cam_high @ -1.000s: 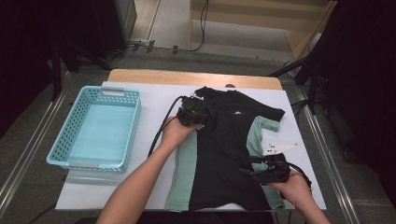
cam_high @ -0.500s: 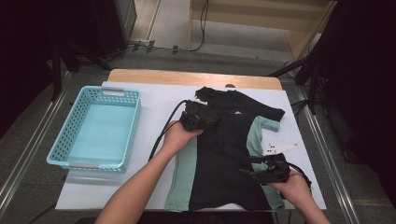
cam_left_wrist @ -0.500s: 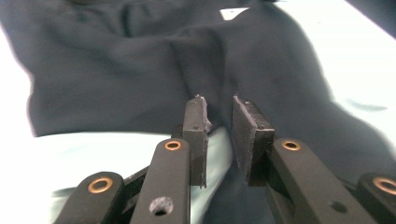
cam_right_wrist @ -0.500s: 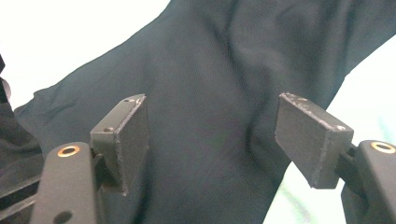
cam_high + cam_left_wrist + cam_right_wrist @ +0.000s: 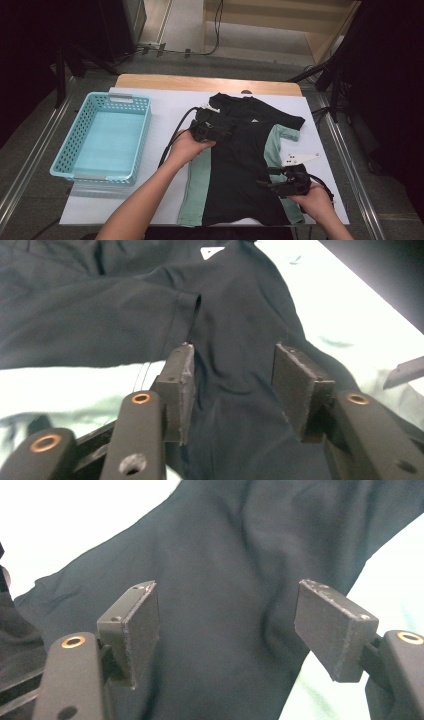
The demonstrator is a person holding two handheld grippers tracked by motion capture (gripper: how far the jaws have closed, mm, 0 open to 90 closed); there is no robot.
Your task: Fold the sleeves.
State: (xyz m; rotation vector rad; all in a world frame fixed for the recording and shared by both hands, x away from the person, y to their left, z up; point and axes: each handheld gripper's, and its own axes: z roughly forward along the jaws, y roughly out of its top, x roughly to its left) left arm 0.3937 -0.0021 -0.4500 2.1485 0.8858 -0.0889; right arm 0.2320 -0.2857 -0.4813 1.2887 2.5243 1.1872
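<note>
Black shirt (image 5: 240, 165) flat on green shirt (image 5: 196, 192), mid surface, long axis running away from person. Left tongs (image 5: 226, 131) spread at upper left shoulder, nearer sleeve; right tongs (image 5: 264, 184) spread at lower right hem.

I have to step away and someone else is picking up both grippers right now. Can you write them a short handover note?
Left gripper: open, jaws set over the upper part of the black shirt, nothing clamped.
Right gripper: open, at the shirt's lower right edge, nothing clamped.
Things: the black shirt lies spread on the white table cover, on top of a green garment that shows along both its sides. The blue basket stands to the left with nothing in it.
Done: the shirt lies fairly flat.
Left: probably grip the shirt with both grippers, fold it, and perhaps move it to the basket.
</note>
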